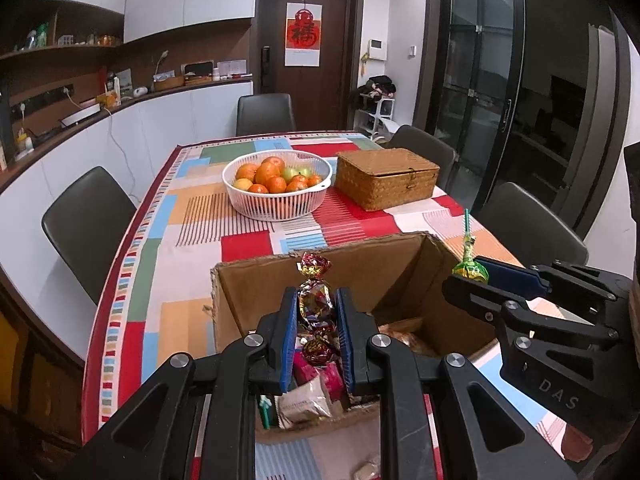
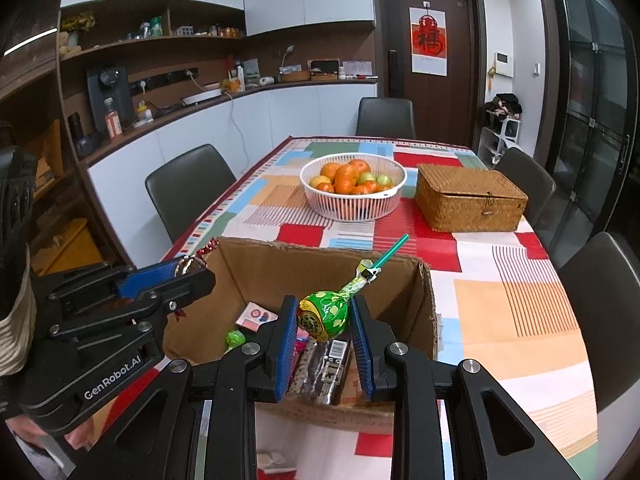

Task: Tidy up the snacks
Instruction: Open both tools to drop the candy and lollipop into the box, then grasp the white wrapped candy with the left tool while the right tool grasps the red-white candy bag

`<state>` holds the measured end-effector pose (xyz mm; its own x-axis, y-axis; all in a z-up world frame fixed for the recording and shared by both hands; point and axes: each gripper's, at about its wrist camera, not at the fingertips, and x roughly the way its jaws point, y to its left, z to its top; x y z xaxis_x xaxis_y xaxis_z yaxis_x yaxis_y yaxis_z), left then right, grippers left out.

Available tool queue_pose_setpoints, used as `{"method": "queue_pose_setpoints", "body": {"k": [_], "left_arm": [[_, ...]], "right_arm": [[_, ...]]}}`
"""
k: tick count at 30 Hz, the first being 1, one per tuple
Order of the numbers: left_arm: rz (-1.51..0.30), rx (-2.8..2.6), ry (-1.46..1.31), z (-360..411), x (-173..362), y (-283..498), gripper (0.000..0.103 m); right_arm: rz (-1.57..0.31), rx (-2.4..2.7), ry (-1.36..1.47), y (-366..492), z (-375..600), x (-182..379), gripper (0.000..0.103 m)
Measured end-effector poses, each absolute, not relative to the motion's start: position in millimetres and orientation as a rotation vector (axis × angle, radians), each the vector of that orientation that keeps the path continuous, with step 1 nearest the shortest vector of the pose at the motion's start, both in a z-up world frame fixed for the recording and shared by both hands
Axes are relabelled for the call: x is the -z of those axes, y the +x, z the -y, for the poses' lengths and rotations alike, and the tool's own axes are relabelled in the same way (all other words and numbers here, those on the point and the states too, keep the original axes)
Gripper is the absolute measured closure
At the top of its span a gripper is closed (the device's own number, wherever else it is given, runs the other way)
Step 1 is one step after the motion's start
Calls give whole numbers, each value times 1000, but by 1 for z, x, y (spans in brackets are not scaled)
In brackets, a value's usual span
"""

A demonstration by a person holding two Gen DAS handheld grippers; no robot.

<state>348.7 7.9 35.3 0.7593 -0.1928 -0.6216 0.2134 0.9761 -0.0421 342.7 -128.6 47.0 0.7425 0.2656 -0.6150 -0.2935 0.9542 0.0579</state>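
Note:
An open cardboard box [image 1: 280, 280] [image 2: 280, 264] stands on the table's near end with several wrapped snacks inside. My left gripper [image 1: 317, 312] is shut on a string of red-gold foil candies [image 1: 316, 300] and holds it above the box. It also shows in the right wrist view [image 2: 188, 270] at the box's left edge. My right gripper [image 2: 324, 316] is shut on a green lollipop [image 2: 324, 314] with a teal stick, above the box. It also shows in the left wrist view [image 1: 474, 270] with the lollipop [image 1: 470, 268].
A white basket of oranges [image 1: 276, 200] [image 2: 352, 204] and a closed wicker box [image 1: 386, 178] [image 2: 470, 198] stand further back on the patchwork tablecloth [image 1: 180, 260]. Dark chairs [image 1: 86, 220] surround the table. A counter runs along the left wall.

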Motion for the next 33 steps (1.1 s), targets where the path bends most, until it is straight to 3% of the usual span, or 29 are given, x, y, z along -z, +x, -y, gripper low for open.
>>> {"method": "queue_pose_setpoints", "body": {"k": [3,5,6,20,33], "left_arm": [[-660,200,45,-10,-37,346,56],[-643,190,64,-11,-40,338,56],[-639,187,75,-11,-41,335,56],[-620,209,241,-15,-28,263,52],[-748,277,336,-12,29,224,52]], "right_arm": [[-673,-304,-52,348,128,-44,75],[-700,-311,-46,352,129,-39,55],[-704,-309,-39,351,129,-39,55],[-673,-362,-145,282,111,-29,55],[-813,-391,-175,246,100,24,55]]}}
